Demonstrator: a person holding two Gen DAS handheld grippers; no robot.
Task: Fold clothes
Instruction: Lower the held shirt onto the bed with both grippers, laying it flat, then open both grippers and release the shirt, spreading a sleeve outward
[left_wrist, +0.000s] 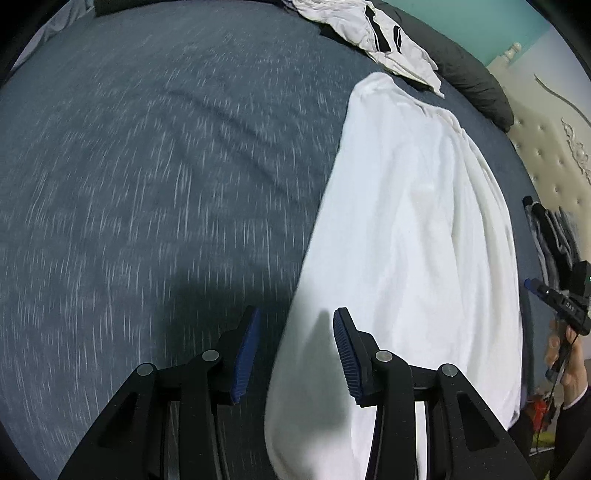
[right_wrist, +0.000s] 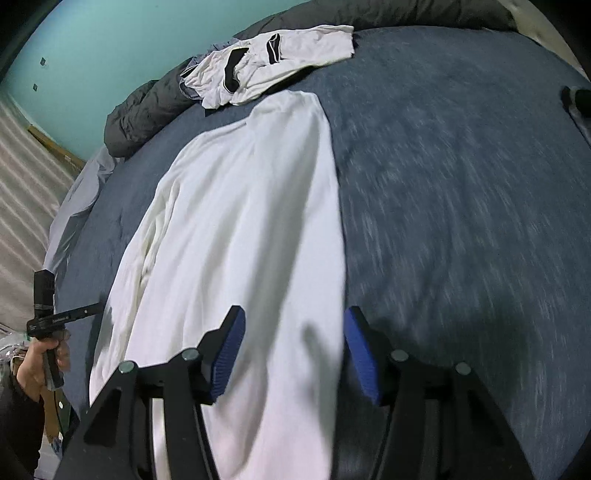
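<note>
Both sets of jaws stand part open with nothing between the pads: left gripper (left_wrist: 295, 354) over the near left edge of the white shirt (left_wrist: 413, 229), right gripper (right_wrist: 293, 352) over its near right edge. Shirt lies as a long strip on the bed (left_wrist: 147, 166), running near to far, so I judge the side fold is in. Next: drop onto the near hem, pinch both corners, carry them to the far end
</note>
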